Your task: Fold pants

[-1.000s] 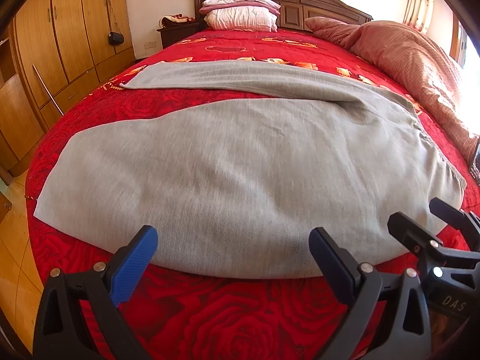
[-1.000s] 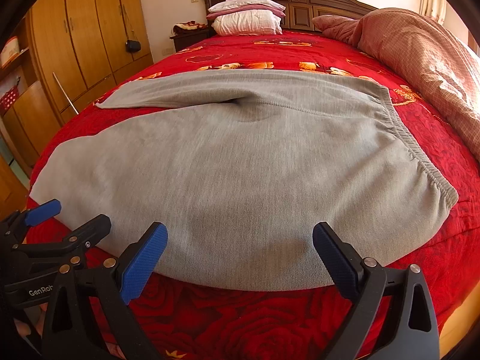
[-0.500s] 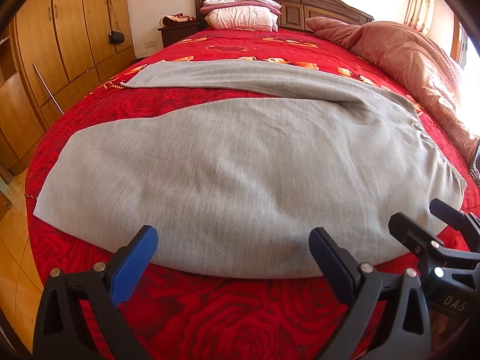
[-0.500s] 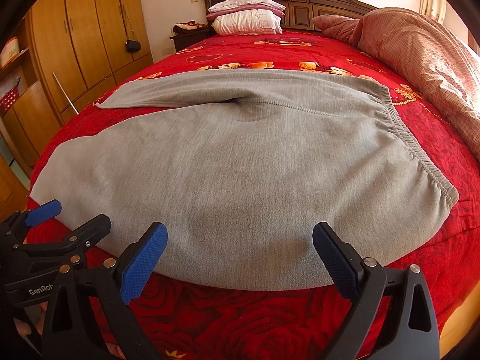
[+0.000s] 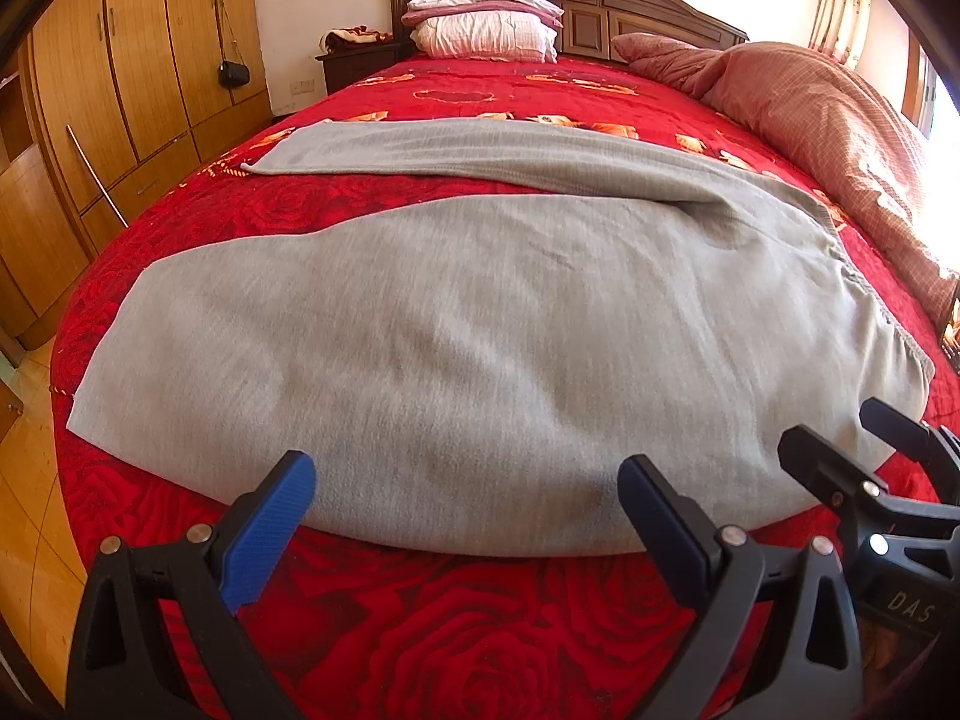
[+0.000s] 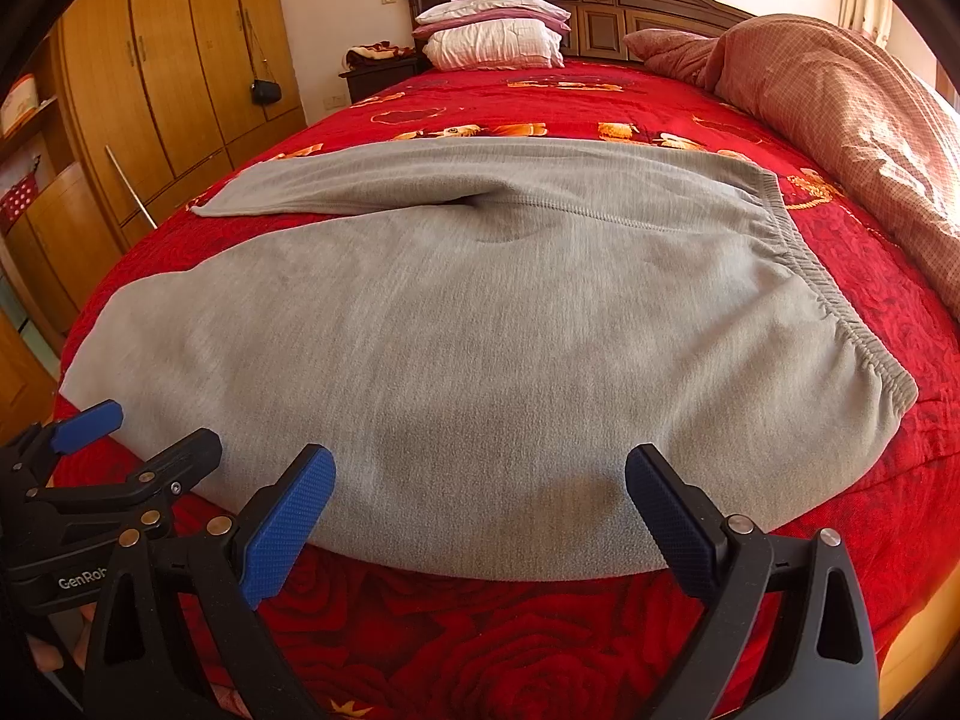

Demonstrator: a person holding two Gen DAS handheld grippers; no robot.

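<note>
1. Grey pants (image 5: 480, 348) lie spread flat across the foot end of the bed (image 5: 456, 618), waistband (image 6: 840, 312) toward the right, both legs running off to the left. The far leg (image 5: 456, 147) angles away from the near one, so a wedge of red cover shows between them. No fold made yet, by the look of it.
2. Left gripper (image 5: 462, 516): fingers wide apart, holding nothing, hovering just short of the near hem edge of the cloth. It also shows at the lower left of the right wrist view.
3. Right gripper (image 6: 480, 510): fingers likewise spread wide and empty, poised just in front of the near edge, closer to the waistband side.
4. Judgement: both grippers side by side along the same long edge suggests a paired pinch there, to carry the near leg over onto the far one. Flat layout makes that edge easy to reach.
5. Bed carries a red rose-pattern cover; a pinkish checked duvet (image 6: 840, 120) is bunched along the right side, well apart from the pants. Stacked pillows (image 5: 486, 24) sit against a dark wooden headboard (image 5: 630, 6).
6. Room: wooden wardrobe (image 5: 138, 72) along the left wall, strong daylight from the right.
</note>
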